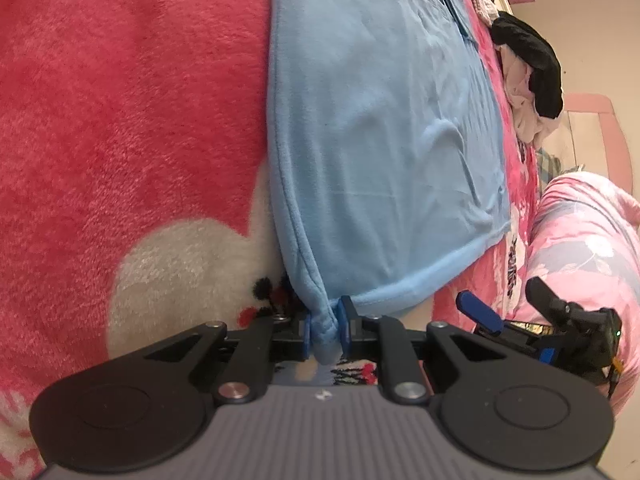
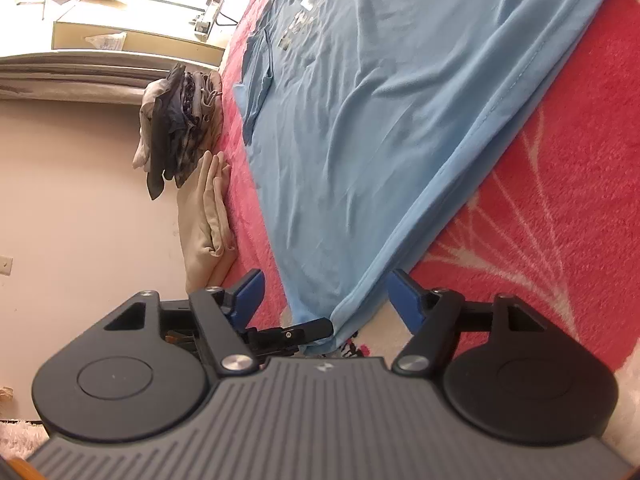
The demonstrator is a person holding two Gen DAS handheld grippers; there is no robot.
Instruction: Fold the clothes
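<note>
A light blue T-shirt (image 1: 380, 140) lies spread flat on the red-pink fleece blanket (image 1: 120, 120). My left gripper (image 1: 325, 320) is shut on a bunched corner of the shirt's hem, and the cloth is pinched between its blue pads. In the right wrist view the same shirt (image 2: 400, 120) stretches away from me. My right gripper (image 2: 326, 284) stands open at the hem, its blue fingers (image 2: 404, 296) wide apart and off the cloth. The hem corner lies between them. The right gripper (image 1: 508, 300) also shows just to the right of the left one.
A heap of black and white clothes (image 1: 528, 68) sits at the blanket's far right edge, beside a rolled pink floral quilt (image 1: 588, 240). On the other side stand a stack of folded dark clothes (image 2: 180, 128) and a beige folded cloth (image 2: 208, 216) near the wall.
</note>
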